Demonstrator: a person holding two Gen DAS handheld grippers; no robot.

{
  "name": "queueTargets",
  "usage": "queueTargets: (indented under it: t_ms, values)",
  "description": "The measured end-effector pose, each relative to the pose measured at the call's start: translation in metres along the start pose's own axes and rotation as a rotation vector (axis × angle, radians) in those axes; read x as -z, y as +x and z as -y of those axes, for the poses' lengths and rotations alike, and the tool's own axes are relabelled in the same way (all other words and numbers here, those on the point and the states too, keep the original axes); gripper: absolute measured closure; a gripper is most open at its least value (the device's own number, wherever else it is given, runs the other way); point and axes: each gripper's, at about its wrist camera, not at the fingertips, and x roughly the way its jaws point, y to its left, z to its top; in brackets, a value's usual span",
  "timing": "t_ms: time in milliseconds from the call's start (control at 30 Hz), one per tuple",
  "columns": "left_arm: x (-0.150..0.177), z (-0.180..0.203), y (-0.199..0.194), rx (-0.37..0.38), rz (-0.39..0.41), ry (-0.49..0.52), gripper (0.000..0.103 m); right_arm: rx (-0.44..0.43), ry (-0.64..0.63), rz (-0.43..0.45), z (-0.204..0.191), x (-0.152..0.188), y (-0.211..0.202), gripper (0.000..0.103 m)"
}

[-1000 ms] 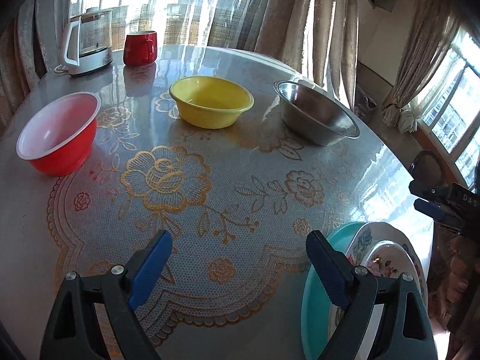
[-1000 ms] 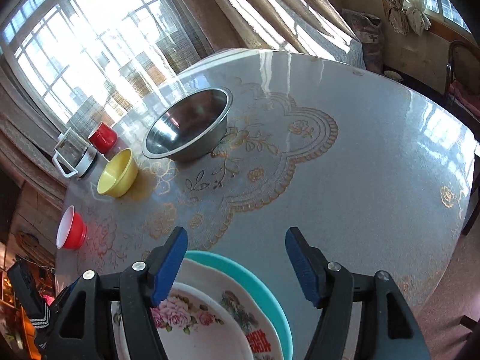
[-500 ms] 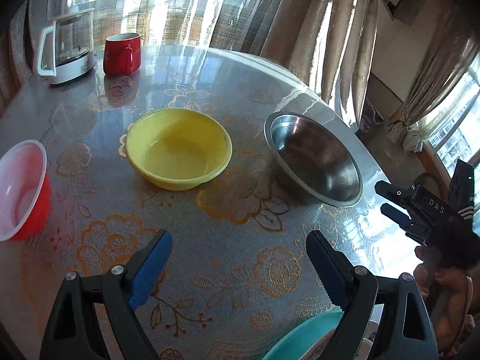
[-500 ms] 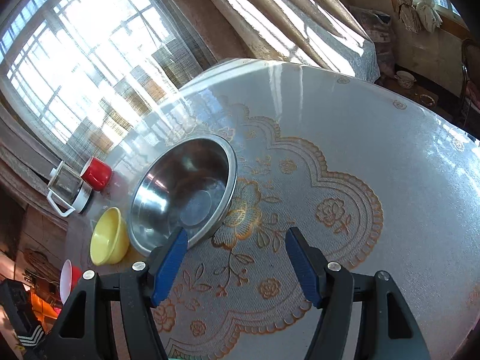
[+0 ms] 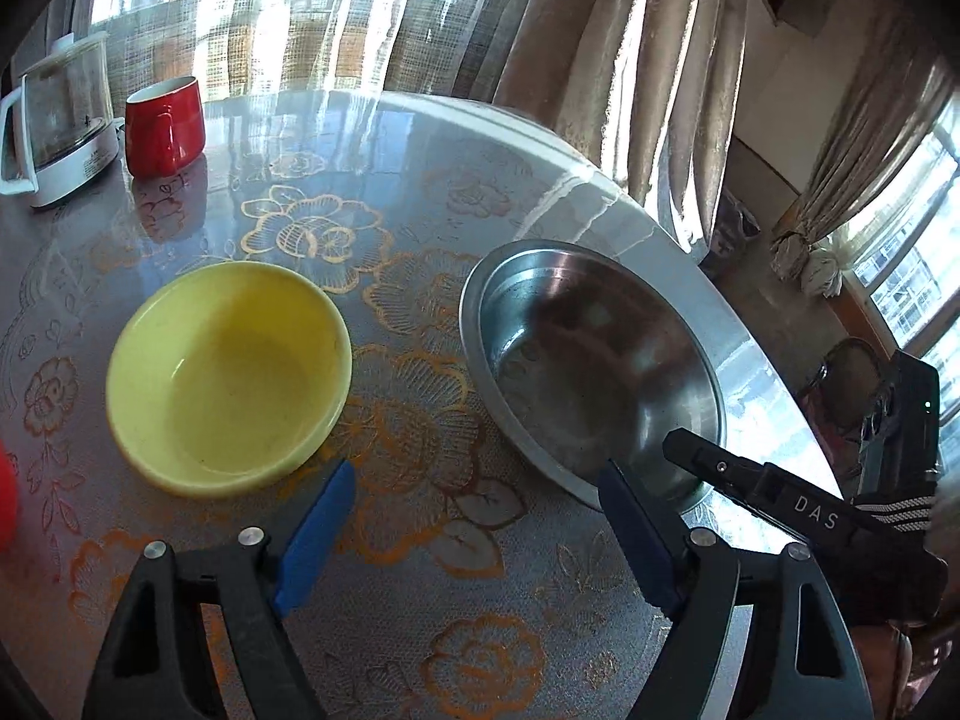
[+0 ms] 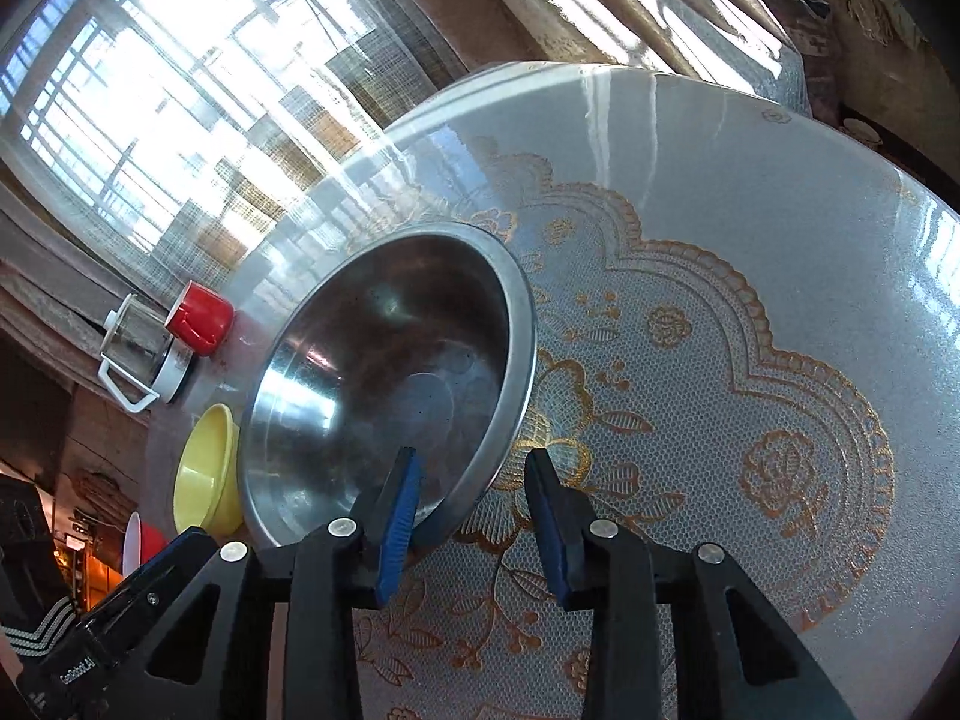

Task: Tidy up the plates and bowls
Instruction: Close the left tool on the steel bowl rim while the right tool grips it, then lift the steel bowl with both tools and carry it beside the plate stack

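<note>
A steel bowl (image 5: 591,360) sits at the right of the round table, next to a yellow bowl (image 5: 228,375). My left gripper (image 5: 474,519) is open and empty, low over the cloth just in front of both bowls. My right gripper (image 6: 474,501) is partly open and straddles the near rim of the steel bowl (image 6: 390,384): one pad is inside the bowl, the other outside, with a gap still showing. The right gripper also shows in the left wrist view (image 5: 702,456) at the bowl's near right rim. The yellow bowl (image 6: 207,477) and a red bowl (image 6: 144,543) lie beyond.
A red mug (image 5: 165,126) and a glass kettle (image 5: 57,120) stand at the far left of the table (image 5: 420,138). Curtains and windows lie behind. The table edge runs just right of the steel bowl. A sliver of the red bowl (image 5: 6,504) shows at the left edge.
Both grippers have moved forward, away from the plate stack and up to the bowls. The right gripper has narrowed and now sits over the steel bowl's rim. The plates have left view.
</note>
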Motion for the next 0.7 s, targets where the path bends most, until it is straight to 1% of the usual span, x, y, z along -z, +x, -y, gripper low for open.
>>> queueTargets:
  t_ms: [100,133,200,267,333,400,433,467,500,533,600,667,700]
  values:
    - [-0.004,0.004,0.010,0.002,-0.010,0.012,0.026,-0.006,-0.019,-0.001,0.000,0.005,-0.002,0.069]
    - [-0.006,0.005,0.015,0.008,-0.017,0.009,0.030,-0.003,-0.028,-0.001,0.000,0.007,-0.002,0.069]
    - [-0.008,0.005,0.022,0.024,-0.036,-0.006,0.033,0.008,-0.046,-0.001,0.001,0.011,-0.003,0.070]
    - [-0.010,0.006,0.030,0.040,-0.049,-0.019,0.037,0.002,-0.037,-0.001,0.006,0.013,-0.005,0.072]
    - [-0.010,0.007,0.036,0.033,-0.060,-0.019,0.051,-0.002,-0.035,-0.005,0.009,0.015,-0.006,0.072]
    - [-0.010,0.010,0.041,0.043,-0.069,-0.012,0.060,0.006,-0.032,-0.001,0.011,0.016,-0.006,0.072]
    - [-0.009,0.010,0.043,0.050,-0.074,-0.009,0.063,0.002,-0.033,-0.003,0.013,0.017,-0.007,0.072]
    - [-0.008,0.011,0.044,0.052,-0.077,-0.005,0.065,0.000,-0.030,-0.006,0.013,0.017,-0.006,0.072]
    - [-0.007,0.012,0.044,0.054,-0.074,0.005,0.070,0.000,-0.026,-0.008,0.015,0.017,-0.007,0.072]
    - [-0.006,0.013,0.043,0.048,-0.069,0.022,0.075,-0.004,-0.023,-0.008,0.016,0.018,-0.007,0.072]
    - [-0.005,0.019,0.044,0.022,-0.078,0.070,0.082,-0.018,-0.022,-0.005,0.016,0.019,-0.009,0.073]
    - [-0.003,0.021,0.040,0.025,-0.073,0.086,0.081,-0.030,-0.032,0.012,0.013,0.020,-0.013,0.081]
    - [-0.002,0.019,0.038,0.021,-0.078,0.077,0.081,-0.015,-0.044,0.019,0.010,0.021,-0.016,0.084]
